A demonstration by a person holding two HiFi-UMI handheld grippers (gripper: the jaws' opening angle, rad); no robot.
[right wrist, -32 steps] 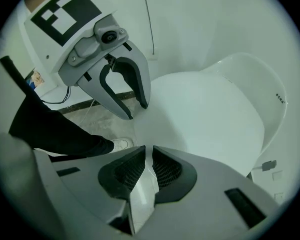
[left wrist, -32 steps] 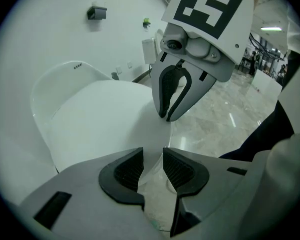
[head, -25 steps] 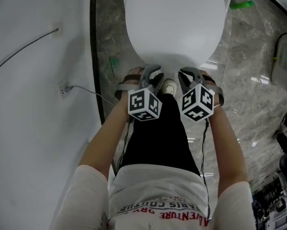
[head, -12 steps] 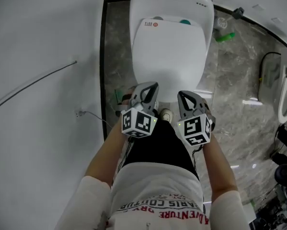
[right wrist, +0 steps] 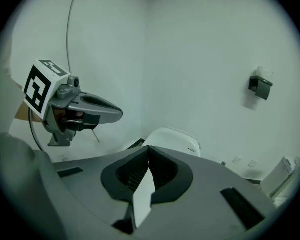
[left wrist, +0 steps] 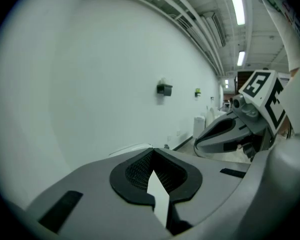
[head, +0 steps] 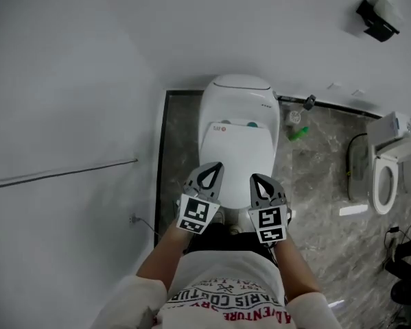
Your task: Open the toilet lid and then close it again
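Nearest you, your left gripper [head: 216,166] and right gripper [head: 254,177] hung side by side without touching. Each had its grey jaws clenched tip to tip on nothing, and both showed over the near end of the white oval toilet lid [head: 236,146]. That lid lay flat and closed on the white ceramic toilet [head: 241,94], which stood at the left edge of the grey marbled floor [head: 322,184], backed against the far white wall [head: 191,33]. Farther right, a small green object [head: 298,133] lay near the floor's far edge, and a second white toilet [head: 387,177] stood at its right edge.
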